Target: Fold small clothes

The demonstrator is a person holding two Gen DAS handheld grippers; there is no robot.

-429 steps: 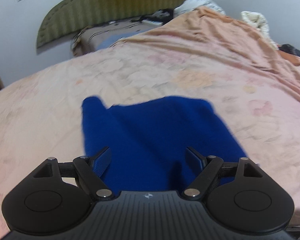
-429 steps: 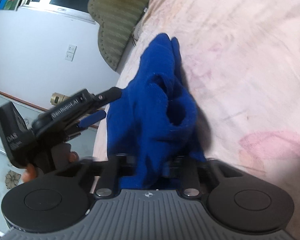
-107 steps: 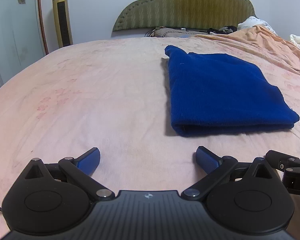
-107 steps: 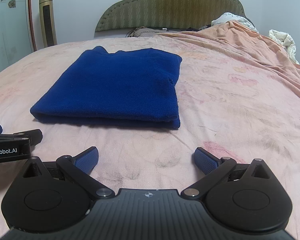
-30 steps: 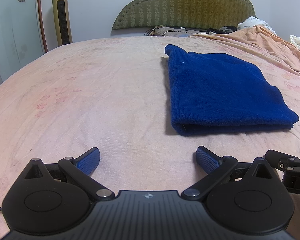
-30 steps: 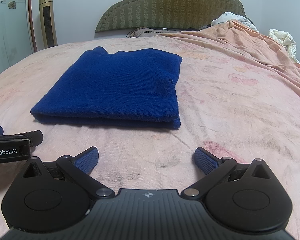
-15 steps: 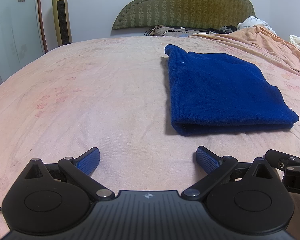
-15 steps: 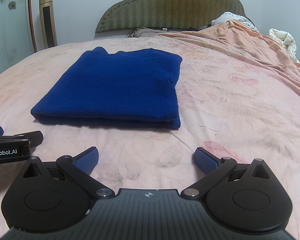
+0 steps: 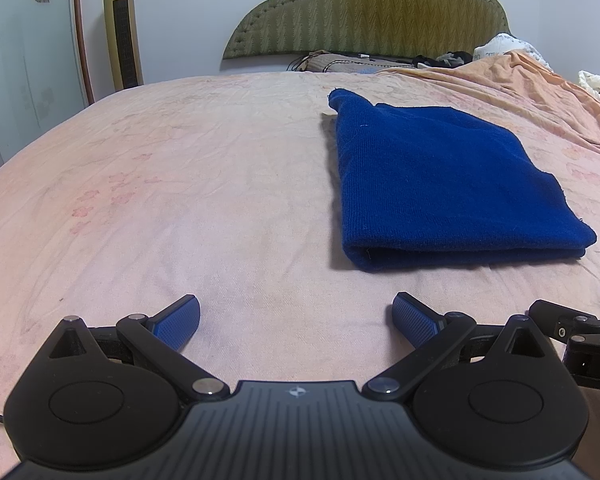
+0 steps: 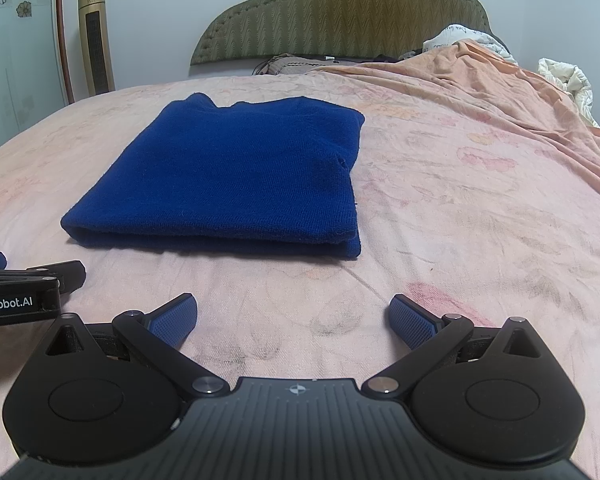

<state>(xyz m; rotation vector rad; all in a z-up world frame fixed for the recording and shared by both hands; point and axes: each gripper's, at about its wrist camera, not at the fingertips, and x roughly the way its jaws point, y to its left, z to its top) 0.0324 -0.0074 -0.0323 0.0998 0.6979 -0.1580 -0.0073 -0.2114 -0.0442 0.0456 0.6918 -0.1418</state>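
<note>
Right, your blue knit sweater (image 10: 236,172) lies folded flat on the pink bedsheet (image 9: 180,200), at eleven o'clock from your right gripper (image 10: 294,318) and one o'clock from your left gripper (image 9: 296,318). Both sets of jaws are spread wide and empty. Careful: snag that near fold and the layers could slide apart.

White letters "enRobot.AI" stand on the left gripper (image 10: 32,276) (cut off by the picture's edge). The right gripper (image 9: 580,332) shows "DA".
</note>
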